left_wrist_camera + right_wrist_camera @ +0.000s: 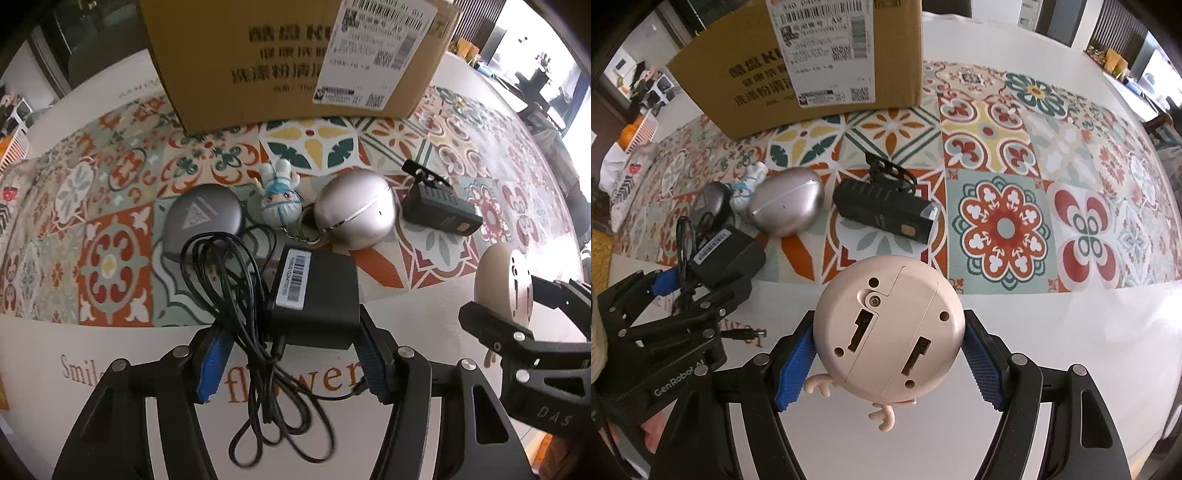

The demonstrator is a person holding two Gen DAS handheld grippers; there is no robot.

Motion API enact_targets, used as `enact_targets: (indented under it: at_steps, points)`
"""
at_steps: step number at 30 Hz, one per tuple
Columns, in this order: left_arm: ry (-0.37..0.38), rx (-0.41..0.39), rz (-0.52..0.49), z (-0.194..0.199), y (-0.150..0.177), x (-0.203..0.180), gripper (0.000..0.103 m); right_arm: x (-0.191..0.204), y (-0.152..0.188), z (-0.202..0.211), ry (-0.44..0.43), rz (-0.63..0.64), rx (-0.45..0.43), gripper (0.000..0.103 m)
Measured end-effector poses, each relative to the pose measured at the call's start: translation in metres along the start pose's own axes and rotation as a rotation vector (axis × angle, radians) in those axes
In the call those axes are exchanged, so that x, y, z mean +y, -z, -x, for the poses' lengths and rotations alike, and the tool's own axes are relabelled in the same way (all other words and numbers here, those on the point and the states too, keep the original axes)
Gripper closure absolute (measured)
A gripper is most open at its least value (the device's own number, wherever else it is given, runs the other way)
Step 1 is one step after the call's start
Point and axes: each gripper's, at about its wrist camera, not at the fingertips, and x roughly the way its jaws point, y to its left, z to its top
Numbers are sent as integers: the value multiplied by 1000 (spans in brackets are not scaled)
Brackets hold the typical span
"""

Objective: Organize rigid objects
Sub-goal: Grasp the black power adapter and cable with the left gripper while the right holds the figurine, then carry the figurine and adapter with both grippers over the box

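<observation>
My left gripper (291,328) is shut on a black power adapter (314,291) with a barcode label; its bundled black cable (243,314) is pinched against the left pad and loops down over the white table. My right gripper (890,325) is shut on a round pink toy (890,328), with a blue pad on each side and the toy's back with its battery cover facing the camera. In the left wrist view the pink toy (506,284) hangs at the right in the right gripper (517,332). The left gripper (701,284) with the adapter (727,254) shows at the left of the right wrist view.
On the patterned mat (1008,225) lie a silver egg-shaped case (356,210), a grey rounded case (203,218), a small figurine keychain (279,199) and a black clip-on device (439,210). A cardboard box (295,55) stands behind them. The white table (1052,332) runs along the front.
</observation>
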Motion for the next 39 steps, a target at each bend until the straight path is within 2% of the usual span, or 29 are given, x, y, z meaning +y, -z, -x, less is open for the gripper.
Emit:
enact_targets:
  at_steps: [3,4,11,20,31,39]
  points:
    - [22,-15,6,9,3,3,55,2,1,8,0,12,-21,29]
    - [21,-22,9,13,4,5,55,5,0,9,-3,12,-25,29]
    - [42,-71,20,27,5,12,57,11,-1,22,-7,28,-57,29]
    - [22,-146,13,51,0,9,57,15,-3,40,-18,29,-101,29]
    - [28,-264,28,99,-19,16,57,27,-24,89,-21,57,-245,29]
    - [-1,-354,23,129,-39,24,57,35,-47,118,-23,75,-355,29]
